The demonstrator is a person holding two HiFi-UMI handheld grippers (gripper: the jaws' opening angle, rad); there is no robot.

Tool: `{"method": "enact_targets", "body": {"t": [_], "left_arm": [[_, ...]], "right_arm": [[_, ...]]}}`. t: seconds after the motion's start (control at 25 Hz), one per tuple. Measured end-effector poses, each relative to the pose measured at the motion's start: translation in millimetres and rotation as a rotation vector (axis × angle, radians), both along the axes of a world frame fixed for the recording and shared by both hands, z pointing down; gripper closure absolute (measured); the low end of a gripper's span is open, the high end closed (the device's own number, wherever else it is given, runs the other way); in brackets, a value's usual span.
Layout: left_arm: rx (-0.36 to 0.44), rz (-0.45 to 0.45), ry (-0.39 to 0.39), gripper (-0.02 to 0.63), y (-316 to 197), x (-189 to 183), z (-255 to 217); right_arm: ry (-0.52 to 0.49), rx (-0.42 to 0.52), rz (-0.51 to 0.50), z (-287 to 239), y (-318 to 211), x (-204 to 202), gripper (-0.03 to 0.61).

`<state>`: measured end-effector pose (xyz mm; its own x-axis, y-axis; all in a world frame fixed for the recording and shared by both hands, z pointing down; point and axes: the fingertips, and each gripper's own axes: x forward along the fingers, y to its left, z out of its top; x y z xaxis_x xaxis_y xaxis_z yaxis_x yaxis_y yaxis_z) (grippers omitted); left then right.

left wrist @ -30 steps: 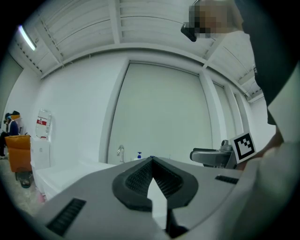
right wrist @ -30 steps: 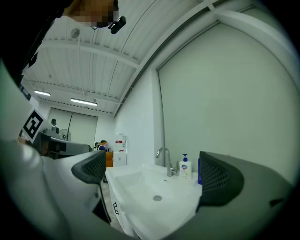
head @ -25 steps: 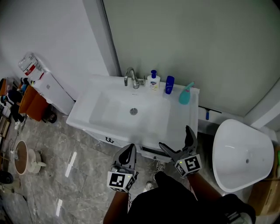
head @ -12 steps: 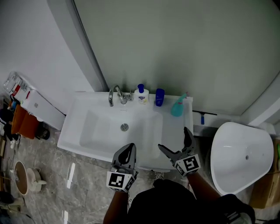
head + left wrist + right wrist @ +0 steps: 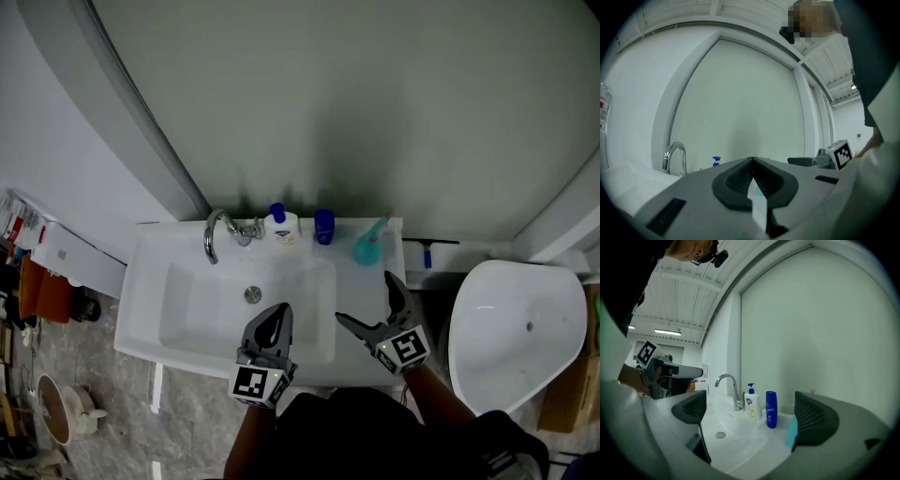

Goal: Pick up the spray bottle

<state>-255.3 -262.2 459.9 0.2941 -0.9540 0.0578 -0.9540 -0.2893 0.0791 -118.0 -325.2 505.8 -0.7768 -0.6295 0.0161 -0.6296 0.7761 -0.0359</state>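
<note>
A teal spray bottle (image 5: 367, 246) stands at the back right corner of the white sink (image 5: 178, 272). In the right gripper view only a strip of the spray bottle (image 5: 791, 433) shows, beside the right jaw. My right gripper (image 5: 367, 302) is open, over the sink's front right part and short of the bottle. My left gripper (image 5: 273, 330) is shut with nothing in it, over the sink's front edge. In the left gripper view the left gripper (image 5: 751, 176) has its pads pressed together.
Along the sink's back ledge stand a chrome tap (image 5: 217, 236), a white pump soap bottle (image 5: 279, 225) and a dark blue bottle (image 5: 323, 226). A white toilet bowl (image 5: 511, 323) stands right of the sink. A pale wall panel rises behind the ledge. Clutter lies on the floor at left.
The view has moved forward over the sink, so the sink and bottles now lie lower and nearer. Both grippers now hang over the basin's front. Their states are unchanged.
</note>
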Motion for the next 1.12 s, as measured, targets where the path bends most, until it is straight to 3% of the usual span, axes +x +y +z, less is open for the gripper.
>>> {"method": "enact_targets", "body": {"t": [0.2,0.68,1.12], "left_arm": [[-0.031,0.031,0.011,0.618,-27,1,11],[-0.115,0.123,0.004,0.618,-70,-6,43],[-0.141,0.163,0.006,0.618,-85,-6,54]], "right_arm": [[0.039,-0.007,0.039,12,-29,7,0.000],[0.184,-0.078,0.168,73,-102,22,0.193],[0.200,-0.118,0.242,97,-151,20,0.233]]}}
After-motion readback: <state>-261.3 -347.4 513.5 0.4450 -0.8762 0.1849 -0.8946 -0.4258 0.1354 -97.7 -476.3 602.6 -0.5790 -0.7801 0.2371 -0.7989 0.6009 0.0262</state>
